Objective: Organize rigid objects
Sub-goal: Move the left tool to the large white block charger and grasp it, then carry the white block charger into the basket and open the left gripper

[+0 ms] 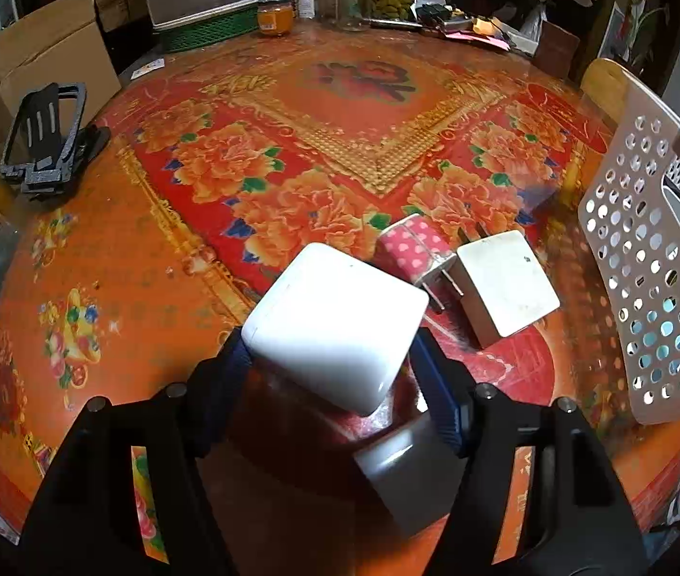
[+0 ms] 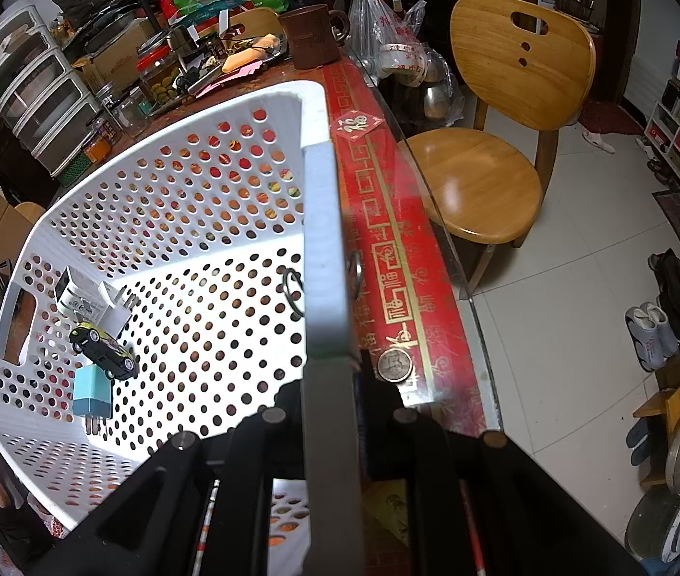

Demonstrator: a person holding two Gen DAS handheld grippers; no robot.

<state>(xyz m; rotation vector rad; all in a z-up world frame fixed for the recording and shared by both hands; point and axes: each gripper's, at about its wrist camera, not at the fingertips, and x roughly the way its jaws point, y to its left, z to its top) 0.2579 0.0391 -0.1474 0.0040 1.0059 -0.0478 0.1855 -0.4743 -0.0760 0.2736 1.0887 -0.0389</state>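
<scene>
Left tool [image 1: 335, 365] clamps white charger [image 1: 335, 326]; only right view shows right tool [image 2: 335, 403] clamped on basket [image 2: 325, 249] rim.

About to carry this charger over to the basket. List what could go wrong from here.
1. The left tongs grip the white charger only at its lower corners, lifted off the table; it could twist or slip out.
2. The right tongs clamp the basket rim, tilting it; letting go may spill the toy car and blue charger.
3. The polka-dot charger and cream charger lie close ahead, easily knocked.
</scene>
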